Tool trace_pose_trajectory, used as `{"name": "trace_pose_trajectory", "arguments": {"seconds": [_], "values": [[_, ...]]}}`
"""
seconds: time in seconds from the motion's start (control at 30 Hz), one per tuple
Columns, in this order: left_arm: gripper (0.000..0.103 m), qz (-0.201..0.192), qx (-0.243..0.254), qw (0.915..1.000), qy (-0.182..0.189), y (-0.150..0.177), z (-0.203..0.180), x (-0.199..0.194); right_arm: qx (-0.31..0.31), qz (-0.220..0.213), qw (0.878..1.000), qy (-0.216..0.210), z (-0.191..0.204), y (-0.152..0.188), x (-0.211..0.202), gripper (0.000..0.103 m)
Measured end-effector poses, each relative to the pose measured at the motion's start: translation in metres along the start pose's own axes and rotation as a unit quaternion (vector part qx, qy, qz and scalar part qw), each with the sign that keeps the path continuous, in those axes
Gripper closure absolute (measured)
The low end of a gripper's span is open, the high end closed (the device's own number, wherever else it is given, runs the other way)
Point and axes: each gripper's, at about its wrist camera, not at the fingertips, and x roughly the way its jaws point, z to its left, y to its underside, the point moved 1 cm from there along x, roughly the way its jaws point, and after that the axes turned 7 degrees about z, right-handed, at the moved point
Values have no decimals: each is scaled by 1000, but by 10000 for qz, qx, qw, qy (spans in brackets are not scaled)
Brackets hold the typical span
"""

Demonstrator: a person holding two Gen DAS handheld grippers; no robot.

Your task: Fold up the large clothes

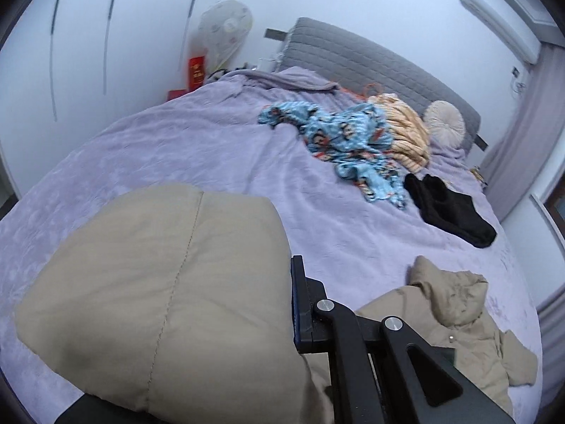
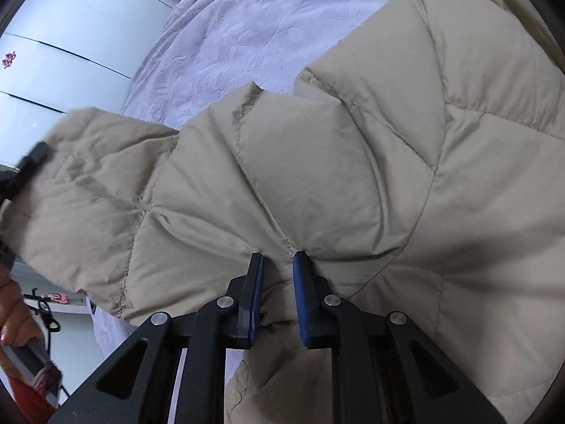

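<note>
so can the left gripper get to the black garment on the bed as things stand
Probably not yet. The left gripper is shut on the beige puffer coat, so it is occupied. The black garment lies well beyond it across the purple bedspread, uncovered, with open bedding between; it would need to let go first.

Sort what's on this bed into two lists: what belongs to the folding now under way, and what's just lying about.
In the job:
- beige puffer coat
- left claw, shut on the coat
- right claw, clamped on the coat's edge

Lying about:
- blue patterned garment
- black garment
- striped yellow garment
- round cushion
- fan
</note>
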Motion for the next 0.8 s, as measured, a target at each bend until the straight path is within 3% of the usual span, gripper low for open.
{"name": "trace_pose_trajectory", "arguments": {"seconds": [0.17, 0.23, 0.33, 0.43, 0.5, 0.57, 0.67, 0.73, 0.8], "values": [[95, 22, 817, 9950, 578, 0, -112, -7, 121, 119, 9978, -646, -17, 8, -28, 84], [94, 150, 1218, 9896, 753, 8, -164, 1, 194, -85, 9979, -606, -36, 19, -59, 84], [94, 516, 1744, 9792, 898, 37, -235, 25, 370, -475, 9981, -135, -79, 38, -108, 84], [94, 995, 2282, 9657, 737, 79, -292, 64, 714, -796, 9935, 381, -133, 59, -156, 84], [94, 1308, 2717, 9526, 398, 117, -318, 95, 1043, -948, 9881, 616, -169, 74, -182, 84], [94, 1600, 3066, 9383, 13, 152, -330, 123, 1237, -1023, 9838, 797, -196, 86, -200, 84], [94, 1860, 3228, 9276, -272, 186, -335, 143, 1360, -1060, 9803, 967, -220, 100, -208, 84], [79, 1790, 3318, 9256, -331, 196, -334, 141, 1446, -1062, 9794, 923, -236, 108, -220, 84], [25, 1827, 3347, 9243, -188, 201, -338, 136, 1541, -1079, 9785, 842, -247, 114, -219, 84]]}}
